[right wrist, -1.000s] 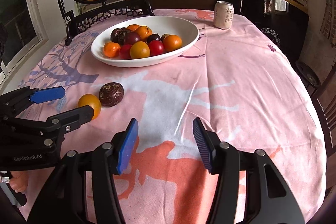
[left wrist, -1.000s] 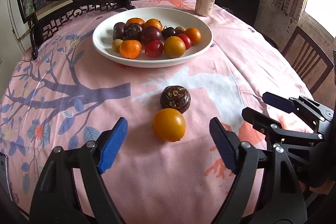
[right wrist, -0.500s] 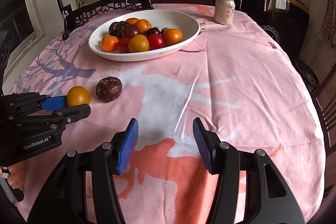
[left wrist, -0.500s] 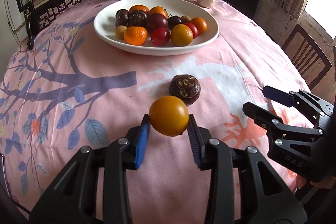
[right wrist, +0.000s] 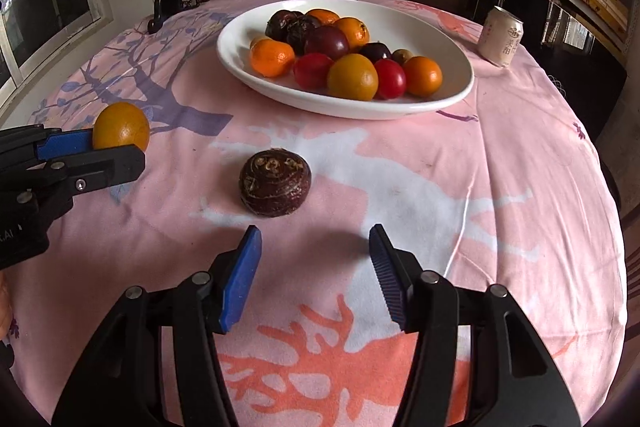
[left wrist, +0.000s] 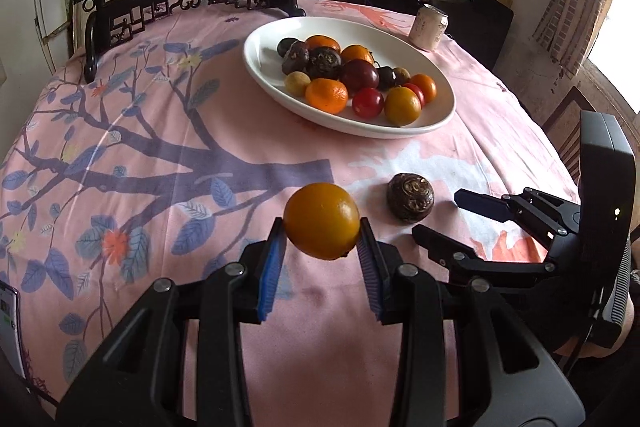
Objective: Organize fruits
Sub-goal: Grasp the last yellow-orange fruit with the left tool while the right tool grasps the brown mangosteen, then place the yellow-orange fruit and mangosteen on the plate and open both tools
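Note:
My left gripper point(left wrist: 322, 251) is shut on an orange fruit point(left wrist: 322, 221) and holds it above the pink tablecloth; it also shows in the right wrist view point(right wrist: 121, 126). A dark brown round fruit point(right wrist: 275, 183) lies on the cloth just ahead of my open, empty right gripper point(right wrist: 314, 269); it also shows in the left wrist view point(left wrist: 410, 197). A white oval bowl point(left wrist: 264, 67) further back holds several orange, red and dark fruits; it also shows in the right wrist view point(right wrist: 448, 67).
A drink can point(right wrist: 501, 36) stands at the table's far right, behind the bowl. A dark carved wooden chair point(left wrist: 188, 3) stands at the far edge. Another chair point(left wrist: 568, 123) is at the right edge.
My left gripper closed on the orange fruit and lifted it off the cloth, shifting left. My right gripper moved forward and left, so the dark fruit now lies just before its open jaws.

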